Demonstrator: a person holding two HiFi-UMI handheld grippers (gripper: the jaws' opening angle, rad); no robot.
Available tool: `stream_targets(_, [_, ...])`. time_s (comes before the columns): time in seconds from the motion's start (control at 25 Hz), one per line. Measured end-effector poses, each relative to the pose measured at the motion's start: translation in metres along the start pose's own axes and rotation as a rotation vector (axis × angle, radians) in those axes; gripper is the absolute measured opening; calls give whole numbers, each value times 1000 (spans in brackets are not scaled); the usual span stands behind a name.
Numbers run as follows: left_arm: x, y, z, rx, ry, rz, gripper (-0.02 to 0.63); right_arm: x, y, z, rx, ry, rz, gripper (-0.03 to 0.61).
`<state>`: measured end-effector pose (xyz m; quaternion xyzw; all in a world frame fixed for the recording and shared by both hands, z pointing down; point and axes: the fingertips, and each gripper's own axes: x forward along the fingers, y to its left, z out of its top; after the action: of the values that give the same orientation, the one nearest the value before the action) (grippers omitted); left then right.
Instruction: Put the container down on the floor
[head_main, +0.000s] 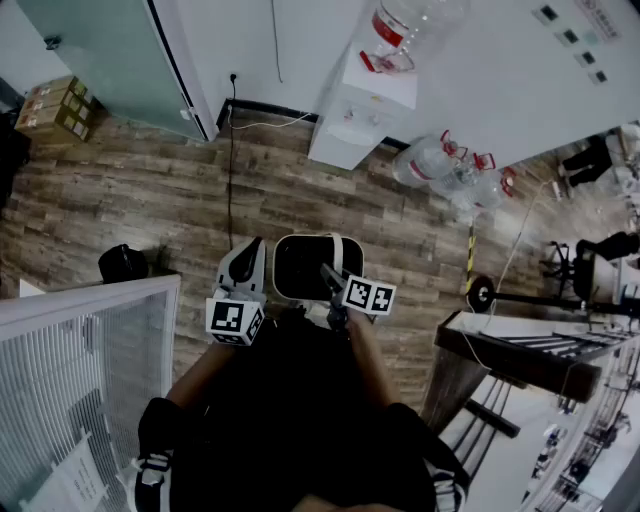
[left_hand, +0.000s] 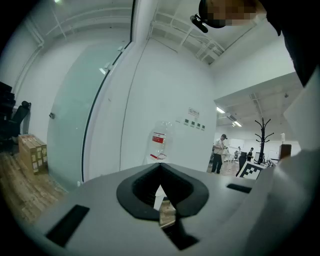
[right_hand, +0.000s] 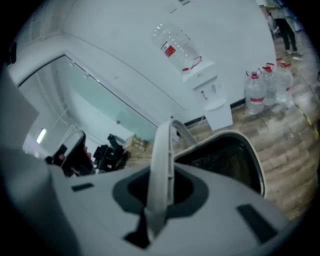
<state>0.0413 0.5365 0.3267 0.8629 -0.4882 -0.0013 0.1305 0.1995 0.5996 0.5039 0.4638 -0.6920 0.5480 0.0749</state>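
A white container (head_main: 305, 268) with a dark inside hangs above the wooden floor (head_main: 130, 200), straight in front of the person. My right gripper (head_main: 330, 275) is shut on its thin white bail handle (right_hand: 162, 165), which runs up between the jaws in the right gripper view. The container's rim and dark mesh inside (right_hand: 225, 160) show just beyond. My left gripper (head_main: 245, 265) hangs close beside the container's left side. In the left gripper view its jaws (left_hand: 162, 200) are together, with only a thin slit and nothing between them.
A white water dispenser (head_main: 362, 105) stands at the far wall, with spare water bottles (head_main: 440, 160) on the floor to its right. Cardboard boxes (head_main: 58, 105) sit far left. A mesh panel (head_main: 80, 380) is at near left. A dark desk edge (head_main: 520, 360) is at right.
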Motion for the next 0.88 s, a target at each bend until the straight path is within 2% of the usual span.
stream_targets(0.48, [-4, 6, 0, 11, 2, 2, 28, 4, 7, -2, -8, 2, 0, 58])
stream_targets(0.88, [-11, 30, 4, 6, 1, 6, 28, 16, 24, 4, 6, -7, 1, 58])
